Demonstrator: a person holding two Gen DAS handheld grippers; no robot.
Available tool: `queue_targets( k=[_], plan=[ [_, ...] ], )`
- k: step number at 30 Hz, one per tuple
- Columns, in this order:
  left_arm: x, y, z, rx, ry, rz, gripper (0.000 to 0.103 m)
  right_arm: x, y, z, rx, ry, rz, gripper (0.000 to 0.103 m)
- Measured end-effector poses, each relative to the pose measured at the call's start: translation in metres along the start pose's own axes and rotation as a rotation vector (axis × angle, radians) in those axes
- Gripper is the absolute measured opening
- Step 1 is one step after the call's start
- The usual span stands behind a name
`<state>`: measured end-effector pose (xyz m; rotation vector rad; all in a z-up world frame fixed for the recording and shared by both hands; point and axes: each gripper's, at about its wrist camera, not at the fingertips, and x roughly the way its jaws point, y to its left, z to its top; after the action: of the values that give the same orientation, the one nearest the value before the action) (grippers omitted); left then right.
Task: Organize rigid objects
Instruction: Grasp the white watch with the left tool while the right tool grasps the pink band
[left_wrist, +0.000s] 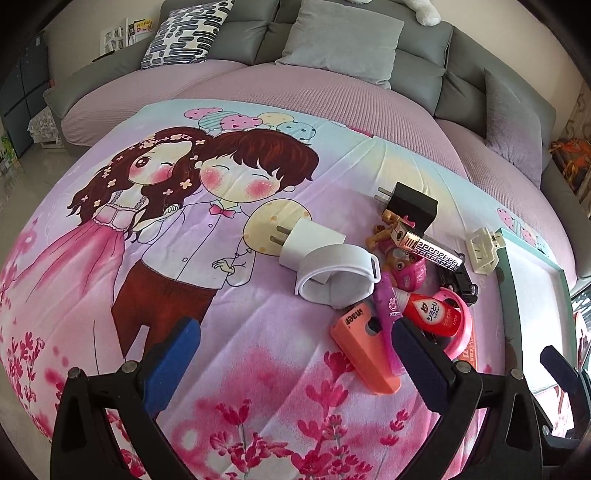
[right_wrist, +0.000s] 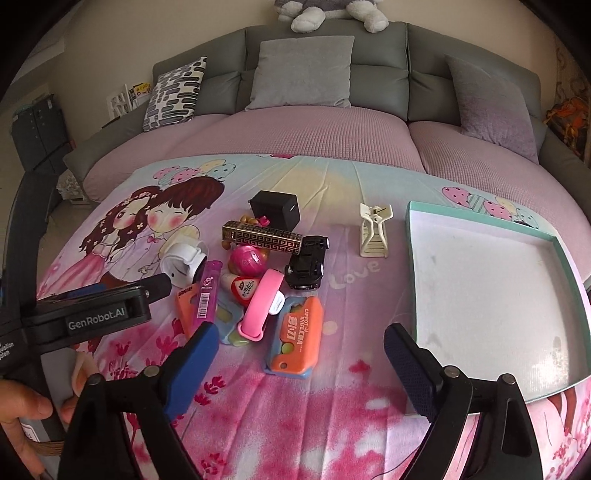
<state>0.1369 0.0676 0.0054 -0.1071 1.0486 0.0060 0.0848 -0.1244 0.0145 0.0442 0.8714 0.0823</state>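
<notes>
Pink and lilac cloth (right_wrist: 332, 413), printed with a cartoon couple, balloons and flowers, is covering the table in front of a grey sofa (right_wrist: 380, 62). The sofa seat is lying under a mauve cover, and cushions are leaning against its back: one grey, one with a dark pattern, one purple. A plush toy is sitting on top of the sofa back.

A shallow tray (right_wrist: 487, 221) with a teal rim and a white floor is resting on the cloth at the right side. Nothing is lying in it. A cream clip (right_wrist: 375, 230) is standing alone between the tray and the pile.

The rigid things are lying in one loose pile in the middle of the cloth, left of the tray. A black charger (right_wrist: 275, 208) is sitting at the far end, with a gold patterned bar (right_wrist: 264, 236) across a small figure with a pink helmet. A black toy car (right_wrist: 308, 264) is lying beside the bar. A white plug (left_wrist: 310, 240) is touching a white band (left_wrist: 338, 275). Nearer are a purple tube (right_wrist: 208, 291), a red bottle (right_wrist: 245, 288), a pink band (right_wrist: 260, 304) and an orange carrot knife (right_wrist: 297, 332) on a blue card.

The left gripper (left_wrist: 295, 354) is hovering over the near edge of the pile, its jaws apart with nothing between them. The right gripper (right_wrist: 301, 354) is hanging just before the knife, jaws also wide apart and holding nothing. A hand (right_wrist: 22, 417) is gripping the left handle.
</notes>
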Motion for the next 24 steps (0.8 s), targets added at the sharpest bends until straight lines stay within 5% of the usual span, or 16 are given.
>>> queue_targets(
  k=[13, 16, 24],
  plan=[
    [0.028, -0.006, 0.021, 0.005, -0.01, -0.065, 0.101, 0.04, 0.013, 0.015, 0.008, 0.047, 0.056, 0.07],
    [0.034, -0.007, 0.023, 0.002, -0.005, -0.072, 0.089, 0.044, 0.014, 0.015, 0.013, 0.051, 0.061, 0.065],
    [0.04, -0.006, 0.023, -0.012, 0.002, -0.119, 0.08, 0.051, 0.013, 0.014, 0.028, 0.061, 0.076, 0.045]
  ],
)
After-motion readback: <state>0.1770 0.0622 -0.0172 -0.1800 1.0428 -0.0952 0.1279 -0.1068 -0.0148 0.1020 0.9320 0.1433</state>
